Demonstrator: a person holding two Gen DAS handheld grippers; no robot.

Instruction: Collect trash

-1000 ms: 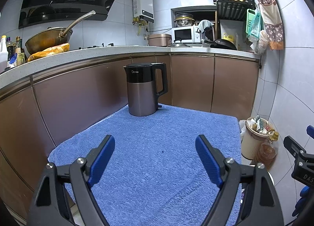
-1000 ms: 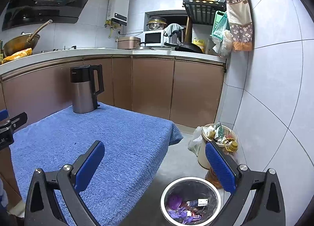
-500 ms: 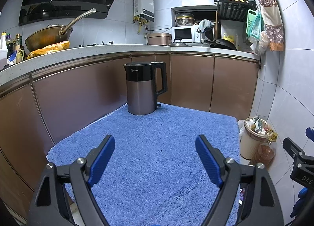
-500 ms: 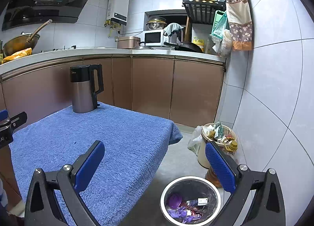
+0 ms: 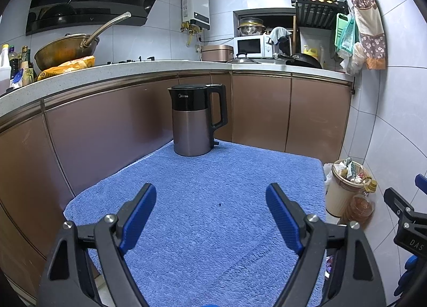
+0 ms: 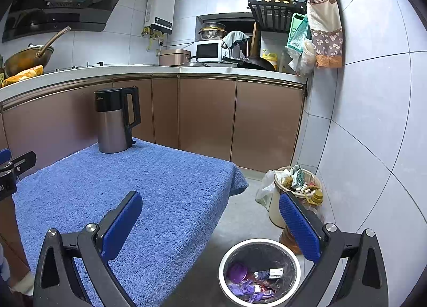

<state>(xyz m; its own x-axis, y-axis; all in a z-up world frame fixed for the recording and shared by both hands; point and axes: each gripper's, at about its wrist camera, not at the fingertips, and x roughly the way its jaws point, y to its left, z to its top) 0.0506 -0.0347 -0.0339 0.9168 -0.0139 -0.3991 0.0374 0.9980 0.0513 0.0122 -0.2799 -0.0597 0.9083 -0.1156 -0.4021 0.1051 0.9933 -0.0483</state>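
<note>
A small round bin [image 6: 259, 271] stands on the floor to the right of the table and holds purple wrappers and other scraps. A blue towel [image 5: 202, 195] covers the table; I see only a tiny dark speck [image 5: 219, 204] on it. My left gripper [image 5: 210, 212] is open and empty above the towel's near part. My right gripper [image 6: 210, 219] is open and empty, over the table's right edge and above the bin. Part of the right gripper shows at the left wrist view's right edge [image 5: 405, 216].
An electric kettle [image 5: 196, 120] stands at the towel's far edge. A beige bin [image 6: 291, 192] overflowing with rubbish and an oil bottle [image 6: 315, 200] stand by the tiled wall. Brown cabinets [image 5: 106, 131] and a countertop [image 5: 160, 67] run along the left and back.
Both grippers stay open and nearly still; the left wrist view has drifted very slightly.
</note>
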